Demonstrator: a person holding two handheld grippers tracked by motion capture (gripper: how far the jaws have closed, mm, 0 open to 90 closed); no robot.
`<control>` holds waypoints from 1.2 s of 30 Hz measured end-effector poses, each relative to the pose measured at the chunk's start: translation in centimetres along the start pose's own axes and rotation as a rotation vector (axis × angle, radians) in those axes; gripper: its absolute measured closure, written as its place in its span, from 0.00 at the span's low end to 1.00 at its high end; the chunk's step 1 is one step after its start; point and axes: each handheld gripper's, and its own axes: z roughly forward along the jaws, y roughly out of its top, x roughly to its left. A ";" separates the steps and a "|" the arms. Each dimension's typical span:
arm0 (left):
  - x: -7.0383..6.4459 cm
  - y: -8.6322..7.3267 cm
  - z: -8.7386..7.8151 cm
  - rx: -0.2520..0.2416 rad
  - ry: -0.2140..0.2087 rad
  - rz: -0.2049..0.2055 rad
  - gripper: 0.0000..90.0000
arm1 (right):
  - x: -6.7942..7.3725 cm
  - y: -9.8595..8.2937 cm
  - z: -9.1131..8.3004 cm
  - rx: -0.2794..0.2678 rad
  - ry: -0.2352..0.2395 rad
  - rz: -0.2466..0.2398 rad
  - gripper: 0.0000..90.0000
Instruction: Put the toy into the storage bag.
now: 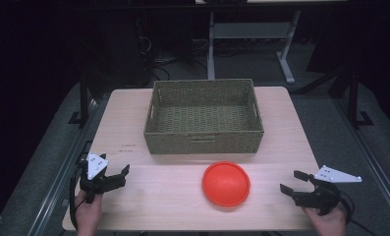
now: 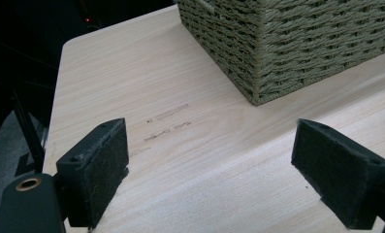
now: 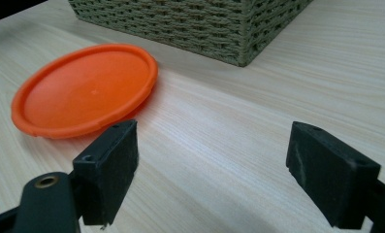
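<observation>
The light wooden table is carrying everything. The woven olive basket is sitting toward the table's far edge, about midway between its side edges, showing a small slot handle in its near wall. Near the basket's near-left corner, faint dark printed marks are lying on the wood; they are too small to read.

The orange disc is lying flat near the table's near edge, just in front of the basket and apart from it. It is round, smooth and plain, with a raised rim, bearing no readable label.

The left gripper is resting at the near-left corner, jaws spread wide, gripping nothing. The right gripper is sitting at the near-right corner, jaws likewise released, pointing toward the disc and well apart from it.
</observation>
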 end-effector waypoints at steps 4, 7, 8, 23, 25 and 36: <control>0.0 0.0 -0.1 -0.002 -0.002 -0.011 0.14 | 0.3 0.1 0.2 0.005 0.014 -0.011 0.20; 0.0 0.0 -0.2 -0.008 -0.005 -0.010 0.14 | 0.6 0.2 0.3 0.008 0.020 -0.015 0.20; 0.0 0.0 -0.2 -0.004 -0.005 -0.005 0.14 | 0.8 0.3 0.3 0.005 0.023 -0.025 0.20; 0.1 -0.1 -0.2 -0.003 0.003 -0.012 0.14 | 2.0 2.9 0.8 0.014 0.072 -0.077 0.20; 0.1 -0.1 -0.1 -0.002 0.004 -0.005 0.14 | 2.1 3.5 1.0 0.024 0.081 -0.081 0.20; 0.2 -0.1 -0.3 -0.005 0.005 -0.003 0.14 | 2.8 5.4 2.8 0.101 0.136 -0.094 0.22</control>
